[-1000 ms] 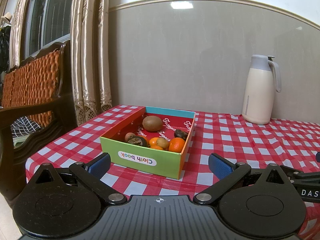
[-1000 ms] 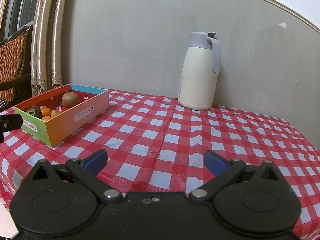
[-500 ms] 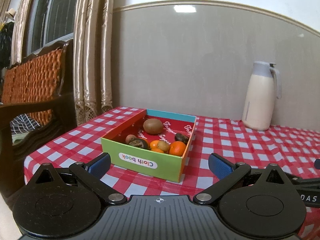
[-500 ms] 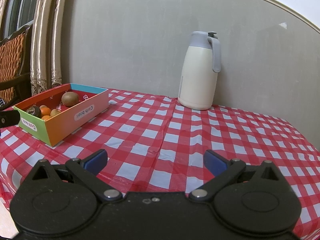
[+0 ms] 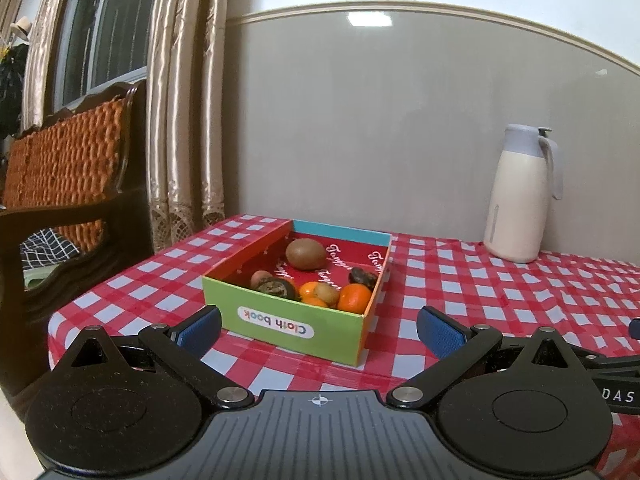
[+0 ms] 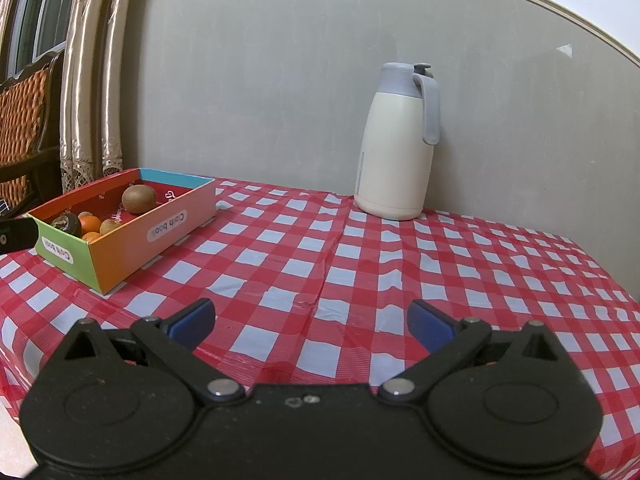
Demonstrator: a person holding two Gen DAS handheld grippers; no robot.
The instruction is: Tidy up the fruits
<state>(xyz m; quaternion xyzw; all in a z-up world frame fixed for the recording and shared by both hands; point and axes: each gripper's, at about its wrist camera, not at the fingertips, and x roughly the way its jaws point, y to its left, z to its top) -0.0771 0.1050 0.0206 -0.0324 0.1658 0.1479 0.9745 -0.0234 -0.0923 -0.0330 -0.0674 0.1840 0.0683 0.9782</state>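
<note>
Red-and-white checked tablecloth (image 6: pixel 360 264) covers table by grey wall. Colourful cardboard box (image 5: pixel 280 320) near left front corner holds brown kiwi (image 5: pixel 306 254), orange tangerines (image 5: pixel 354 298), dark fruits. Cream thermos jug (image 6: pixel 394 160) at back edge. Left gripper (image 5: pixel 318 330), right gripper (image 6: pixel 310 322) hover empty, fingers spread.

Small fruits (image 5: pixel 316 294) partly hidden behind box (image 5: pixel 296 330) front wall; kinds unclear.

Cream thermos jug (image 6: pixel 394 148) upright at wall on red-checked tabletop (image 6: pixel 360 264); wooden chair (image 5: pixel 68 184), curtains (image 5: pixel 180 120) at left.
</note>
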